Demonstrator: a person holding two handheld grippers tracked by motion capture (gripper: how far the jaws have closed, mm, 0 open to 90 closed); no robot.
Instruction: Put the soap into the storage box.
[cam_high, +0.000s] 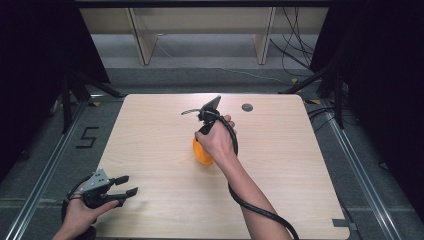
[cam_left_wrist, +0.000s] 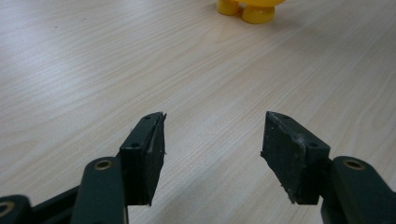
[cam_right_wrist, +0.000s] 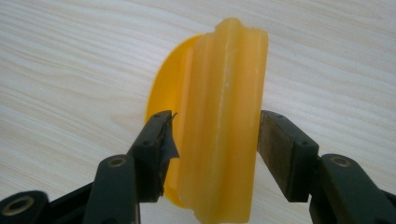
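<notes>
A yellow-orange plastic object (cam_high: 201, 153) rests on the wooden table (cam_high: 290, 165) near its middle, partly under the person's right hand. In the right gripper view its pale yellow upright ridge (cam_right_wrist: 224, 116) stands between the jaws of my right gripper (cam_right_wrist: 215, 123), and both pads touch its sides. My right gripper (cam_high: 209, 114) angles down over the object. My left gripper (cam_high: 129, 185) lies low at the table's front left corner, open with nothing between its fingers. In the left gripper view (cam_left_wrist: 212, 126) the yellow object's feet (cam_left_wrist: 254, 11) show far ahead.
A small dark round disc (cam_high: 247, 107) sits in the tabletop toward the back right. A thick black cable (cam_high: 260, 210) trails from the right gripper along the forearm. Wooden frame legs (cam_high: 142, 40) stand beyond the table, and loose cables (cam_high: 295, 45) lie on the floor.
</notes>
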